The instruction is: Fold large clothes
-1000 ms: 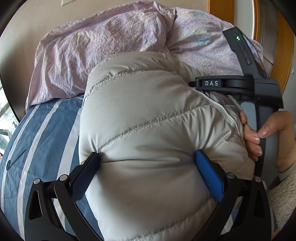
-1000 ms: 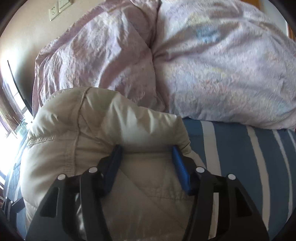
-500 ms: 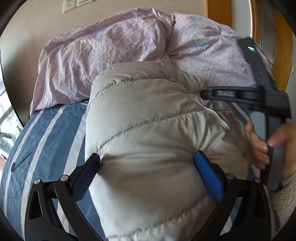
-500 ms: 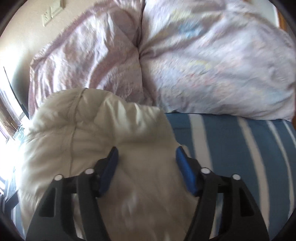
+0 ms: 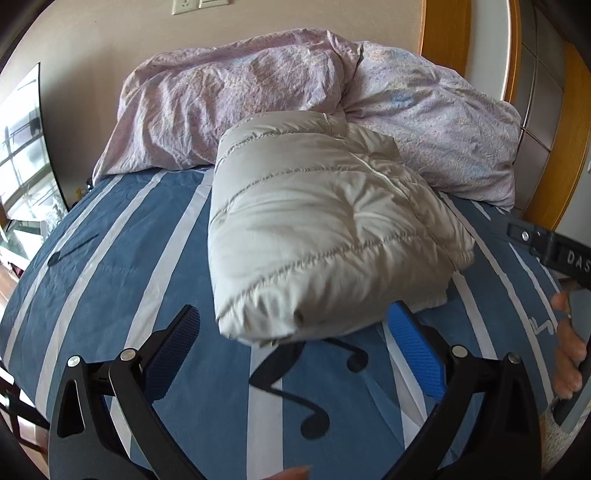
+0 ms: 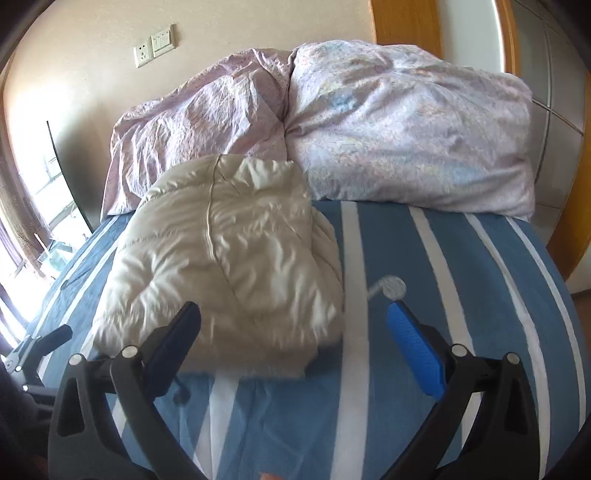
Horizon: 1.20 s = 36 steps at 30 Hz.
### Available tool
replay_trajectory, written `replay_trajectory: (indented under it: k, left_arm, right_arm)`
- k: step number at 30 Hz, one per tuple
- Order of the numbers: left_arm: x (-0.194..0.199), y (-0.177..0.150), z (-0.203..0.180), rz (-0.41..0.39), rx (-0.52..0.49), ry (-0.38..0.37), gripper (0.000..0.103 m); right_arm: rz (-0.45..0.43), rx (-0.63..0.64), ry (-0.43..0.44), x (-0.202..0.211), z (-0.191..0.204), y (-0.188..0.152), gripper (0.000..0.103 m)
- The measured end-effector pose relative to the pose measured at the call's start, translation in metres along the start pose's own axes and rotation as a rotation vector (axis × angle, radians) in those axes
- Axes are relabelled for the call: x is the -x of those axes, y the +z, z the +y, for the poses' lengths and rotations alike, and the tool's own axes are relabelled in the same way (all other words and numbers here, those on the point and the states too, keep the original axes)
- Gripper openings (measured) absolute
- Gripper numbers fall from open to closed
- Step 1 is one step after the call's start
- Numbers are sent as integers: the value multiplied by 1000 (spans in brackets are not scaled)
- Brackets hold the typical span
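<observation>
A beige quilted puffer jacket (image 5: 317, 229) lies folded into a thick bundle on the blue striped bed (image 5: 110, 280). It also shows in the right wrist view (image 6: 229, 258). My left gripper (image 5: 293, 343) is open and empty, just in front of the bundle's near edge. My right gripper (image 6: 293, 339) is open and empty, in front of the bundle's near right corner. Part of the right gripper's body and the hand holding it (image 5: 569, 291) show at the right edge of the left wrist view.
A crumpled lilac duvet (image 6: 332, 122) is piled at the head of the bed (image 6: 461, 280), touching the jacket's far edge. The wall with sockets (image 6: 155, 44) is behind. A wooden door frame (image 5: 439, 33) stands at the right, a window (image 6: 22, 236) at the left.
Both grippers opened wider, let go of the jacket and pulled back toward the near side of the bed. The jacket now rests folded on the bed.
</observation>
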<state>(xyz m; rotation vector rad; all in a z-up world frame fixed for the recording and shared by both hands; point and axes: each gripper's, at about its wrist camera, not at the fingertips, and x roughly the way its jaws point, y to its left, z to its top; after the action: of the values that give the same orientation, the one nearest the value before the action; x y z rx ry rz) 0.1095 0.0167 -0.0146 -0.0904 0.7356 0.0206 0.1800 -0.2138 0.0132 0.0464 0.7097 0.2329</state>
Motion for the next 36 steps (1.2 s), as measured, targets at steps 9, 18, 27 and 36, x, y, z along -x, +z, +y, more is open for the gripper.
replay_trajectory:
  k: [9, 18, 27, 36]
  left_arm:
    - [18, -25, -1, 28, 27, 44, 102]
    - [34, -42, -5, 81, 39, 40, 102]
    - [46, -51, -12, 105, 34, 48, 102]
    - [49, -53, -10, 116, 35, 60, 102]
  right_arm:
    - [31, 13, 20, 24, 2, -40, 101]
    - [59, 67, 7, 46, 17, -73, 101]
    - [69, 68, 20, 59, 22, -90, 101]
    - [77, 54, 3, 63, 21, -95, 101]
